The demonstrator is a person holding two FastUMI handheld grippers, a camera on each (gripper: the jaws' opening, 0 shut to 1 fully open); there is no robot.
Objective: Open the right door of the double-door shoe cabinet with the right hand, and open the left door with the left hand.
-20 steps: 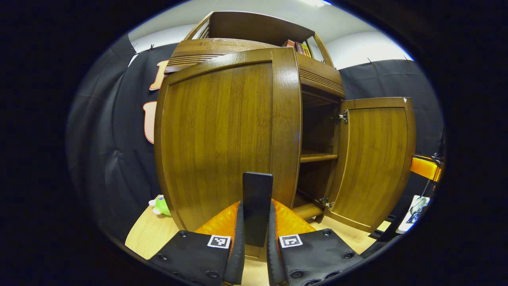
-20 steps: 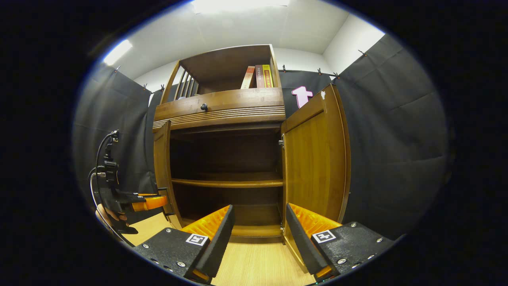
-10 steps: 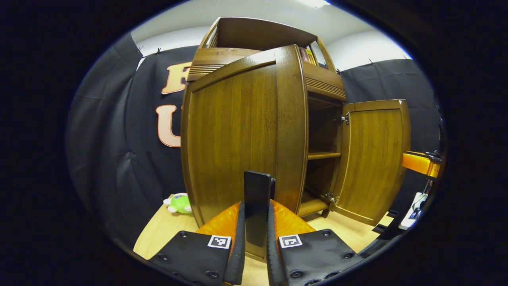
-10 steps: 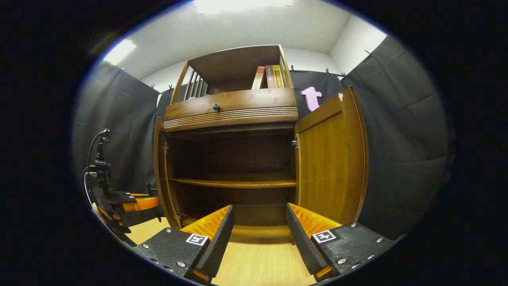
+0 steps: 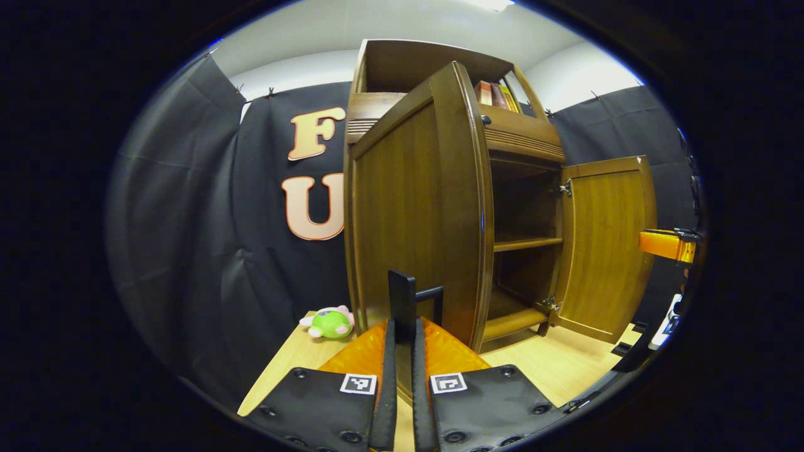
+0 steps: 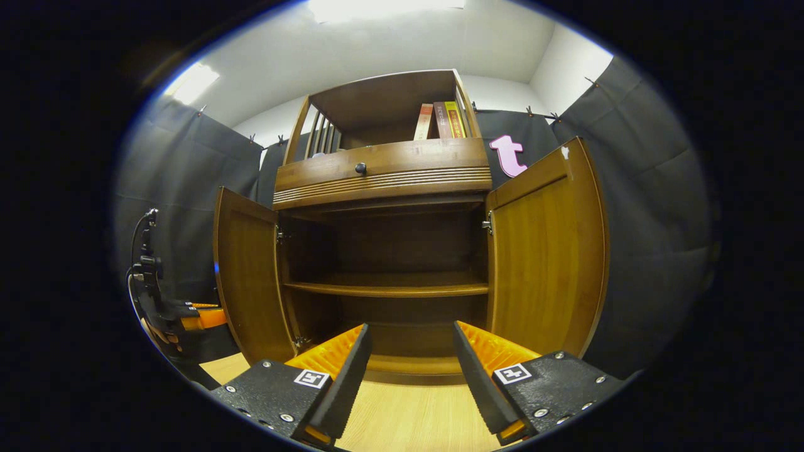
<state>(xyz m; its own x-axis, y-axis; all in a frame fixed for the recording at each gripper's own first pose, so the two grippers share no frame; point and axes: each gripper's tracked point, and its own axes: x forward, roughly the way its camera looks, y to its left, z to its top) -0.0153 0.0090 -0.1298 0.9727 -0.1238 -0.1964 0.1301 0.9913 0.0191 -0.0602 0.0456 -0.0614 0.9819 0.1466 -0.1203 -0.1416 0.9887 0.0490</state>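
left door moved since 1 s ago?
Yes. In the right gripper view the left door has swung outward, away from the fixed cabinet shelf.

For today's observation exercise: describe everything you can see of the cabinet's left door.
The left door is a tall panel of brown, glossy wood with vertical grain and a darker frame. It stands swung wide open, hinged to the cabinet on its outer edge. A dark bar handle sits low near its free edge, and the left gripper is shut on that handle. A green plush toy lies on the floor beyond it.
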